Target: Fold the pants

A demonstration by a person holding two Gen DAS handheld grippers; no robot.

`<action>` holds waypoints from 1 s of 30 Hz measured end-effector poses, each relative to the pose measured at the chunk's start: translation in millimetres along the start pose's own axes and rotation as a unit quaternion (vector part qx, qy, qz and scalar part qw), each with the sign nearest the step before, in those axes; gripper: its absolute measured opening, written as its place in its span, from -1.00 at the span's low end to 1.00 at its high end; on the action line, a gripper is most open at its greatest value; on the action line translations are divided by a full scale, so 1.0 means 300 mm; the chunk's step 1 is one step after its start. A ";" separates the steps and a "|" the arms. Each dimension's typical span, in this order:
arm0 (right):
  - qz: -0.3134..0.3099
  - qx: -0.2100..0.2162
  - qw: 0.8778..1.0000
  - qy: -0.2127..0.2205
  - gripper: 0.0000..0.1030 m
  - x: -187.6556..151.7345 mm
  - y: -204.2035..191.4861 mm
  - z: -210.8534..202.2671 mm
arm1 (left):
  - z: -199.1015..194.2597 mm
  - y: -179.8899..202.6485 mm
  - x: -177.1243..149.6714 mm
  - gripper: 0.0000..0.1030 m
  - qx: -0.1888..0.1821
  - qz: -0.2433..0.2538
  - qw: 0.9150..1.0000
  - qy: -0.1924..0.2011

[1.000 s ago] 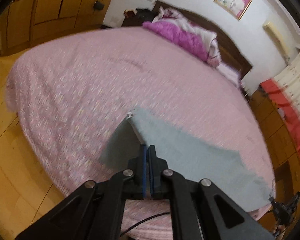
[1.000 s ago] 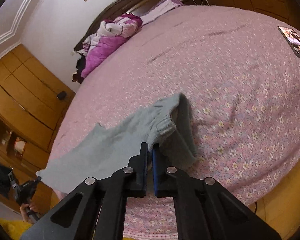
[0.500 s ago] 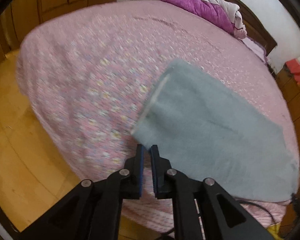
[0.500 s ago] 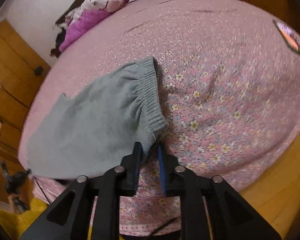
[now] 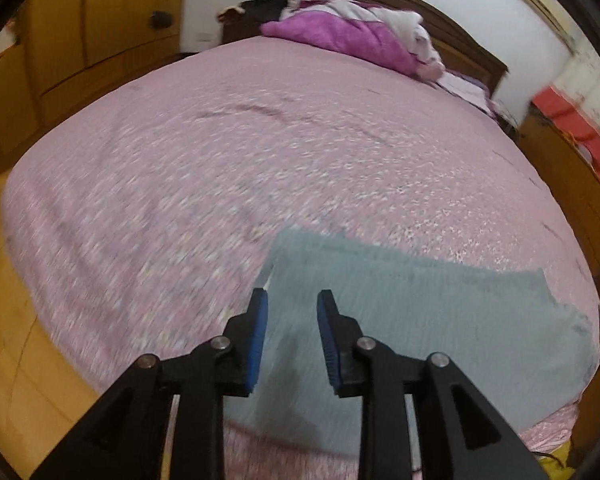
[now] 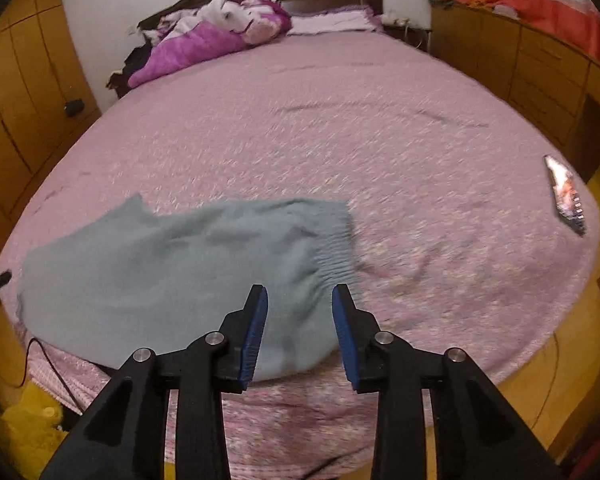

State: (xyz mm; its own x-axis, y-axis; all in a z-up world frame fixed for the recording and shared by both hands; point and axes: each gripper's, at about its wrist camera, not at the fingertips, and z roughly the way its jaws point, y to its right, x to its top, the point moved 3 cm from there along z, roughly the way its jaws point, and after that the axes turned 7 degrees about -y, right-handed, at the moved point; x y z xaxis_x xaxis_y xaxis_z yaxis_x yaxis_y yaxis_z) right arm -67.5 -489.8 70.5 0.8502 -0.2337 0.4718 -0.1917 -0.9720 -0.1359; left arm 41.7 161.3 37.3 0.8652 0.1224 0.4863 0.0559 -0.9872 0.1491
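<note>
In the left wrist view, the left gripper (image 5: 292, 300) hangs over the grey pants (image 5: 420, 320), jaws opening, pads clear of the cloth. The pants lie flat on the pink bed (image 5: 220, 180), stretching toward the lower right.

In the right wrist view, the right gripper (image 6: 300, 296) is likewise opening, gripping nothing; the pants (image 6: 180, 264) run lengthwise left to right, ribbed waistband (image 6: 336, 248) at the right end, low in the frame.

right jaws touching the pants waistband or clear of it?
Cannot tell. In the right wrist view the right gripper has its jaws opening, not pinching the grey pants; the ribbed waistband lies past the tips, but blur and overlap hide any gap.
</note>
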 end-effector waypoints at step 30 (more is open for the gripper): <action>0.002 0.011 0.999 -0.039 -0.48 -0.059 -0.044 0.172 | 0.202 0.039 0.081 -0.40 0.035 0.065 0.997 0.001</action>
State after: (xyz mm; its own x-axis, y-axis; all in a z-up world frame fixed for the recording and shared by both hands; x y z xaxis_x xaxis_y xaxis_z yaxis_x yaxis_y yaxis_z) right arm -54.7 -471.6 19.0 0.8848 -0.2348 0.4025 -0.1861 -0.9699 -0.1569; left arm 93.5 146.5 -1.3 0.8661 -0.0068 0.4999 -0.0220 -0.9995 0.0245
